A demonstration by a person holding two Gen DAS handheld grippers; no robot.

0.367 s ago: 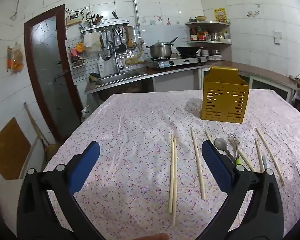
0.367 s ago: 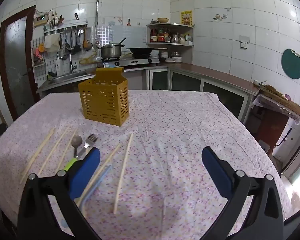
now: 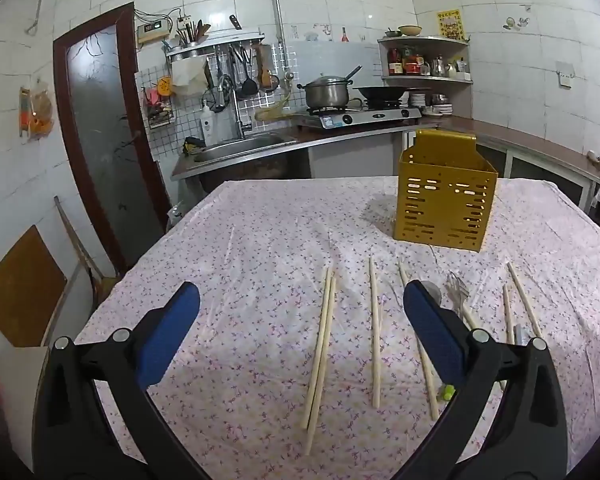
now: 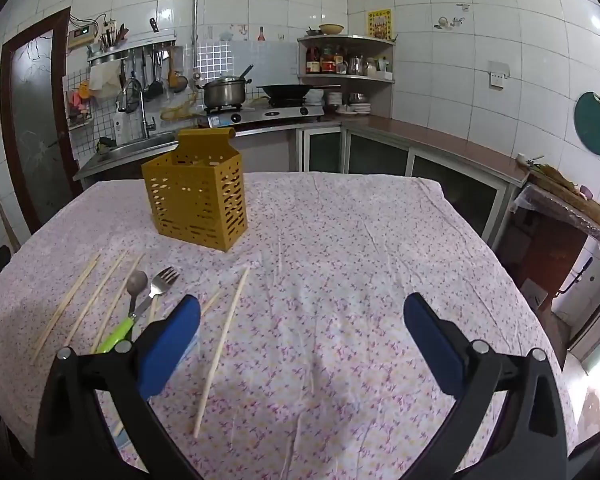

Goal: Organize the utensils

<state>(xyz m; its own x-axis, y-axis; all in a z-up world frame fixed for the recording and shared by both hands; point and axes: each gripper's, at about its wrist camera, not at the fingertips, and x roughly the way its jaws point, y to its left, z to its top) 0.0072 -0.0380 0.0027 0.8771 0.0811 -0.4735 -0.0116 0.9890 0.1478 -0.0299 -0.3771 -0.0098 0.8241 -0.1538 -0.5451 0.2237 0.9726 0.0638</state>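
A yellow perforated utensil holder (image 3: 446, 200) stands upright on the flowered tablecloth; it also shows in the right wrist view (image 4: 198, 196). Several wooden chopsticks (image 3: 320, 344) lie loose in front of it, with a spoon (image 4: 136, 282) and a fork (image 4: 162, 280) among them. My left gripper (image 3: 300, 312) is open and empty, hovering above a chopstick pair. My right gripper (image 4: 300, 312) is open and empty above bare cloth, right of one chopstick (image 4: 224, 344). A green-handled utensil (image 4: 116, 334) lies by its left finger.
The table's cloth (image 4: 360, 260) reaches to the edges on all sides. Behind the table run a counter with a sink (image 3: 240, 148), a stove with a pot (image 3: 328, 92) and a wok (image 3: 384, 92). A dark door (image 3: 100, 140) stands at the left.
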